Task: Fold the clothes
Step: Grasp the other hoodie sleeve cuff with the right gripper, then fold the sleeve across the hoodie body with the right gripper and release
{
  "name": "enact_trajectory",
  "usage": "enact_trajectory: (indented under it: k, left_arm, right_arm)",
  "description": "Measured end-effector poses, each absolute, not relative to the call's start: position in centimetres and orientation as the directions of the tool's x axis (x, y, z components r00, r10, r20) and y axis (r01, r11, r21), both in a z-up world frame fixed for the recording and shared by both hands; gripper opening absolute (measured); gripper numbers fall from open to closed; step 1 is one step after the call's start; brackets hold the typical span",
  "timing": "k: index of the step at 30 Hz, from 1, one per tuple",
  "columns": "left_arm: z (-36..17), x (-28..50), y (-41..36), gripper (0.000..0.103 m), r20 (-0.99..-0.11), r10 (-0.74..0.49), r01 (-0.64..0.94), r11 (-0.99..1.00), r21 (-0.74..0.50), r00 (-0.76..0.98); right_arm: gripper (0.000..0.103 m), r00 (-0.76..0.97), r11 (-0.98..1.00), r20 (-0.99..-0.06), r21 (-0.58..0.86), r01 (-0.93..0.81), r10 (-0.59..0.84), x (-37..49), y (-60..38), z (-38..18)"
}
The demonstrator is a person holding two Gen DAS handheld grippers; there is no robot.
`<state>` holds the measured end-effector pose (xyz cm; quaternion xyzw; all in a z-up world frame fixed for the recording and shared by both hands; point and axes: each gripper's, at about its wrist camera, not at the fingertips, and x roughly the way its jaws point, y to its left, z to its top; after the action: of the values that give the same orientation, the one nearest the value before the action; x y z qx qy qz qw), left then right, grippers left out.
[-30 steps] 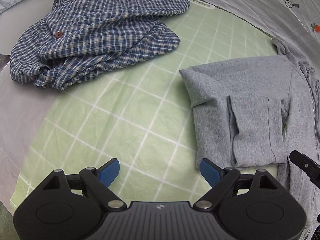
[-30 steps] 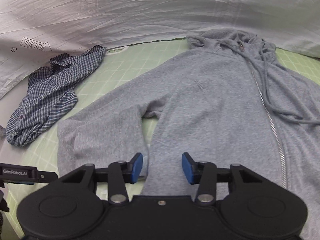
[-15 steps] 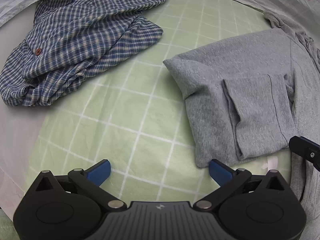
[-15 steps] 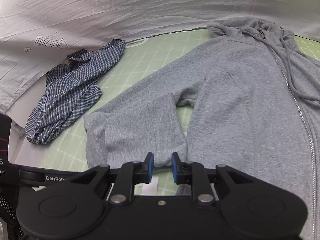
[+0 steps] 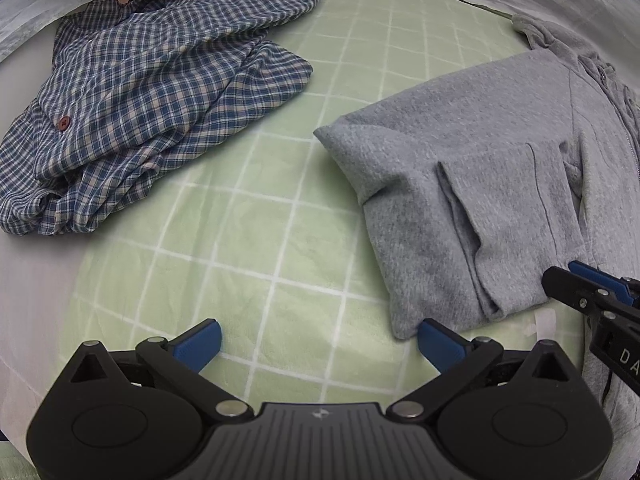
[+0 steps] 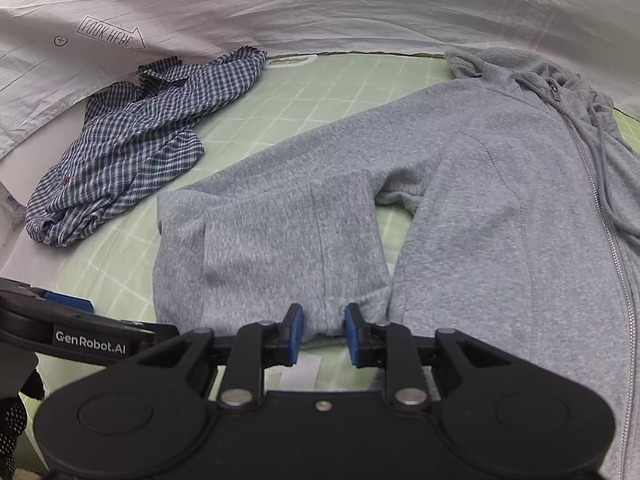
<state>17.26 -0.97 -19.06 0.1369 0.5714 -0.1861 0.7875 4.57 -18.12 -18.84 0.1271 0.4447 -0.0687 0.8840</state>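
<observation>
- The grey zip hoodie (image 6: pixel 500 184) lies front-up on the green grid mat (image 5: pixel 248 240); its sleeve (image 6: pixel 272 240) is doubled back.
- The right gripper (image 6: pixel 322 330), nearer, sits part-closed around the sleeve's near edge; whether it pinches is unclear.
- The left gripper (image 5: pixel 318 342) is spread wide, with the sleeve corner at its right finger.
- The crumpled plaid shirt (image 5: pixel 152 92) lies well apart; the hoodie's far side is cut off.

A grey hoodie (image 6: pixel 472 184) of soft, fuzzy fleece with a metal zip (image 6: pixel 600 208) lies ahead of the right gripper (image 6: pixel 322 330), whose matt black plastic arms carry smooth blue pads (image 6: pixel 295 330). Ahead and to the left of the left gripper (image 5: pixel 318 342), a blue checked shirt (image 5: pixel 152 92) of thin, rumpled woven cloth sits on a matt green gridded mat (image 5: pixel 248 232). Beyond both, a creased white printed sheet (image 6: pixel 280 8) looks smooth and dull.
</observation>
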Motion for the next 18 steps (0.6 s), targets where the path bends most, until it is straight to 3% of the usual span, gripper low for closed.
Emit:
enact_trajectory:
  k: [5, 18]
  left_arm:
    - [-19.0, 17.1, -1.0, 0.103, -0.950, -0.140, 0.457, 0.889, 0.003, 0.278]
    - [-19.5, 17.1, -1.1, 0.103, -0.948, -0.135, 0.433, 0.901, 0.003, 0.289]
  right_arm:
    - [0.013, 0.612, 0.959, -0.791, 0.160, 0.235, -0.018, 4.3, -18.2, -18.4]
    - [0.011, 0.718, 0.939, -0.677, 0.114, 0.323, -0.165, 1.1, -21.4, -14.1]
